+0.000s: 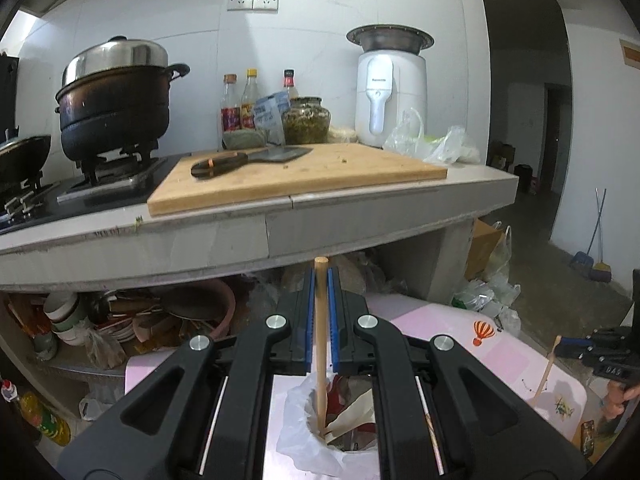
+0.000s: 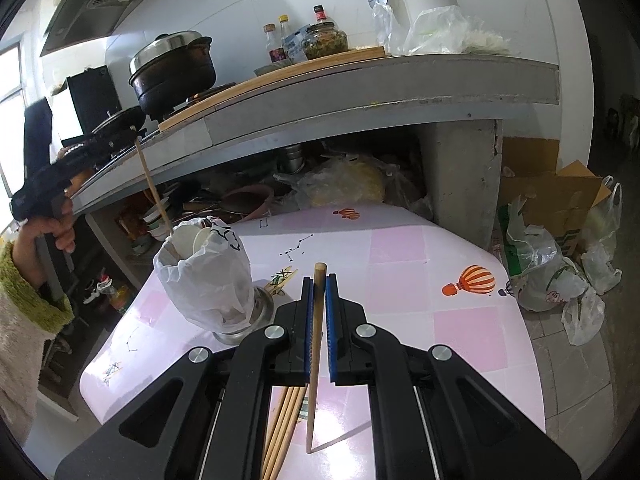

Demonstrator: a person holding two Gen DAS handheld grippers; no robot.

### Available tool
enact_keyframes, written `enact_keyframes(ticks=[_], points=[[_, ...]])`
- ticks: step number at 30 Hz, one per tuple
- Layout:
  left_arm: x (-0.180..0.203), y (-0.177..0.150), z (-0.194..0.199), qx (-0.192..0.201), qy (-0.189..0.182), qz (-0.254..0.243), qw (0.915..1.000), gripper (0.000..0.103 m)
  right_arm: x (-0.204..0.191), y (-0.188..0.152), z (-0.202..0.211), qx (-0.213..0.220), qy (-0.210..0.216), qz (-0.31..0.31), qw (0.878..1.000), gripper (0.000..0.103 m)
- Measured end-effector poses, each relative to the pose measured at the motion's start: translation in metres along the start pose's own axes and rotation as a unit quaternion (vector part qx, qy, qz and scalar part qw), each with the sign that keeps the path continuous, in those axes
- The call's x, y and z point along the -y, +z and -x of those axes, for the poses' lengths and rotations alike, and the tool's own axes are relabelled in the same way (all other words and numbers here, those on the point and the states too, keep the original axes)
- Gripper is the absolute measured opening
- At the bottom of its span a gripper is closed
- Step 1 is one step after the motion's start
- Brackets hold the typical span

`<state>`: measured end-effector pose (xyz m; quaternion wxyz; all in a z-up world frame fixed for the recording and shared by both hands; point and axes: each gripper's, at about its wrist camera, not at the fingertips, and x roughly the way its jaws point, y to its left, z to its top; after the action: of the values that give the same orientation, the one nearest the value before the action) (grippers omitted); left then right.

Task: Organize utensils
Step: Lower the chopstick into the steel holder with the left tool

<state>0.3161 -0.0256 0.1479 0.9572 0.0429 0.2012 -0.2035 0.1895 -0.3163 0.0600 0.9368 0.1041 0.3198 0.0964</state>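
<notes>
chopstick in left claw [image 1: 320, 344]: thin wooden stick, light and stiff, pinched near its top end with the tip already down in the holder's mouth. Smooth round wood, so I'd guess it can swivel in the pads.
chopstick in right claw [image 2: 317, 344]: same deal, clamped near its blunt end, tip just above the pink counter [image 2: 420, 248].
loose bundle [image 2: 282, 428]: more chopsticks lying on the counter under the right claw; best grabbed one at a time near the thick end, imo.
holder [image 2: 208, 276]: cup lined with a thin white bag, on a metal base. Looks tippy, and the bag could snag a tip.
left claw [image 1: 321, 280]: closed on its stick.
right claw [image 2: 318, 284]: closed on its stick too.
</notes>
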Motion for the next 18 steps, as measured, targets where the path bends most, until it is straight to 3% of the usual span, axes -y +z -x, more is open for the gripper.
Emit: enact_keyframes(ticks=[18], points=[[-0.003,-0.046,-0.035,-0.046,0.012,-0.008,0.9988,0.006,-0.005,0.0,0.001,-0.002,0.005,0.006,1.0,0.006]])
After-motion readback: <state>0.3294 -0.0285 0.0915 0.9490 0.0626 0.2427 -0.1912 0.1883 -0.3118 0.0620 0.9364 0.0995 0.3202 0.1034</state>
